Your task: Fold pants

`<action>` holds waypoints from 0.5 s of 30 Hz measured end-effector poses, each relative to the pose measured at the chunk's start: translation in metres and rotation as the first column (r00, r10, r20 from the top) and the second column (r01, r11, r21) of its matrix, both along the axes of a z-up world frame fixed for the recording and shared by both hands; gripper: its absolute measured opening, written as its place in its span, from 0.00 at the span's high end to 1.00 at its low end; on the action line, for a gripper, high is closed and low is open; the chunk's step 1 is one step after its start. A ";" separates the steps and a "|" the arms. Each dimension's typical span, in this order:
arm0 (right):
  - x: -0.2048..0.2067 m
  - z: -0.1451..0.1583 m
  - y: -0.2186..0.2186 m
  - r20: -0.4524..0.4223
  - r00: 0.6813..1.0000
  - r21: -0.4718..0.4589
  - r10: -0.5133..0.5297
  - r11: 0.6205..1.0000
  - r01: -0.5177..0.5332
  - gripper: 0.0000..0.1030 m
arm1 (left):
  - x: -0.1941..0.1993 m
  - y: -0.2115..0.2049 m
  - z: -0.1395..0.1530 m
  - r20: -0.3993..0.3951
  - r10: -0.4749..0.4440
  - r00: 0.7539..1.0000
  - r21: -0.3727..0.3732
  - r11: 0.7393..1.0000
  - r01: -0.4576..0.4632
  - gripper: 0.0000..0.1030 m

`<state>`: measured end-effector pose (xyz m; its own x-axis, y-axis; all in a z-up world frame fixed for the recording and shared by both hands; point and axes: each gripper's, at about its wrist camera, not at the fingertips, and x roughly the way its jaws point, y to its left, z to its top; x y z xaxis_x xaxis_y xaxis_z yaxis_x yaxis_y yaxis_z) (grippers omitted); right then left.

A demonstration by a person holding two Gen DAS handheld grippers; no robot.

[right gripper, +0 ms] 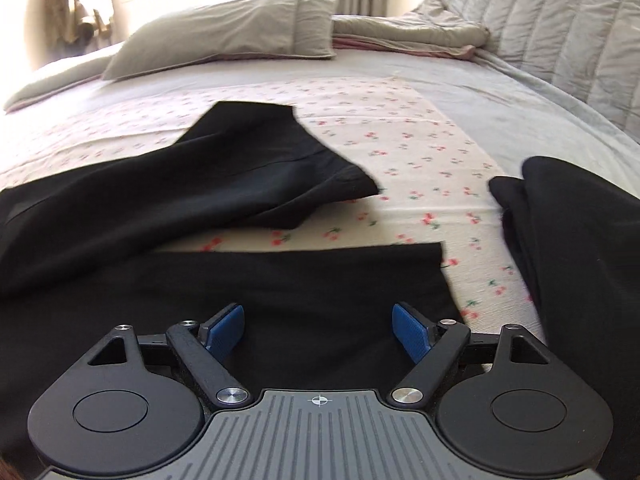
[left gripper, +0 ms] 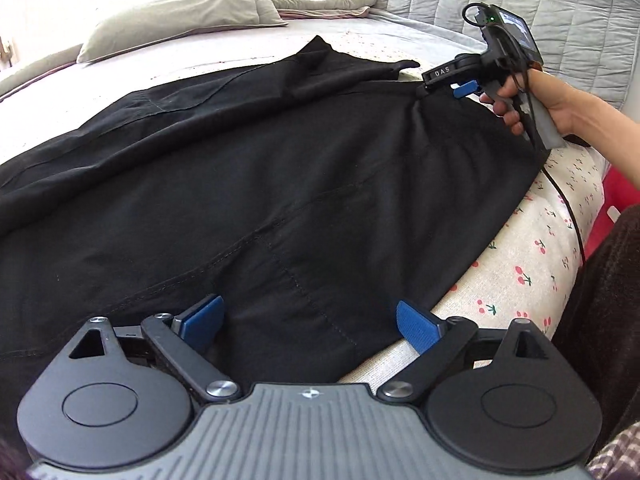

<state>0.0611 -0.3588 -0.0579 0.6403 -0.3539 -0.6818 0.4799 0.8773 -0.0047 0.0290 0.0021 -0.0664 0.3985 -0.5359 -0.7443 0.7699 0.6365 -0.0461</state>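
Observation:
Black pants lie spread across the floral sheet on a bed. My left gripper hovers open over the near end of the pants, with cloth under its blue pads but nothing pinched. My right gripper, held in a hand, sits at the far right end of the pants. In the right wrist view that gripper stands open above one flat pant leg. The other leg lies crumpled beyond it.
A grey pillow and a folded blanket lie at the head of the bed. A quilted grey cover rises on the right. Another dark cloth sits at the right edge. The gripper's cable hangs over the bed's edge.

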 end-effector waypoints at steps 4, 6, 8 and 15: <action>-0.010 0.009 -0.031 0.002 0.987 0.061 -0.164 0.985 0.163 0.38 | 0.002 -0.005 0.013 -0.062 -0.033 0.998 0.062 0.997 0.037 0.06; -0.015 0.021 -0.030 0.037 0.984 0.126 -0.173 0.978 0.167 0.33 | 0.007 -0.011 0.027 -0.086 -0.029 0.996 0.071 0.997 0.035 0.07; -0.017 0.035 -0.025 0.083 0.986 0.153 -0.142 0.980 0.128 0.33 | 0.015 -0.020 0.048 -0.050 -0.034 0.998 0.064 0.997 0.037 0.07; -0.011 0.043 -0.032 0.210 0.969 0.312 -0.127 0.948 0.057 0.33 | 0.071 -0.072 0.101 0.025 -0.012 1.000 -0.036 0.999 0.013 0.00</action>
